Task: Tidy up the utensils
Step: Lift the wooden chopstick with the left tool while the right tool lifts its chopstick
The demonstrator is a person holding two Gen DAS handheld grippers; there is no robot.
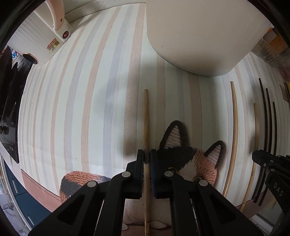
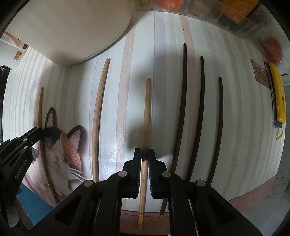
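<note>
Several chopsticks lie side by side on a striped mat (image 1: 81,109). My left gripper (image 1: 146,155) points straight down and is shut on a light wooden chopstick (image 1: 146,118) that runs beside a knitted cat picture (image 1: 181,159). My right gripper (image 2: 144,154) is shut on another light wooden chopstick (image 2: 147,109). Each gripper shows in the other's view: the right gripper (image 1: 257,156) at the far right, the left gripper (image 2: 39,131) at the far left by the cat picture (image 2: 61,150). One more light chopstick (image 2: 100,109) lies between them. Three dark chopsticks (image 2: 183,90) lie to the right.
A white rounded container (image 1: 199,36) stands at the mat's far side, close to the chopstick tips. A clear plastic box (image 2: 235,16) lines the back right. A yellow tool (image 2: 278,94) lies at the right edge. A white appliance (image 1: 54,41) sits at the far left.
</note>
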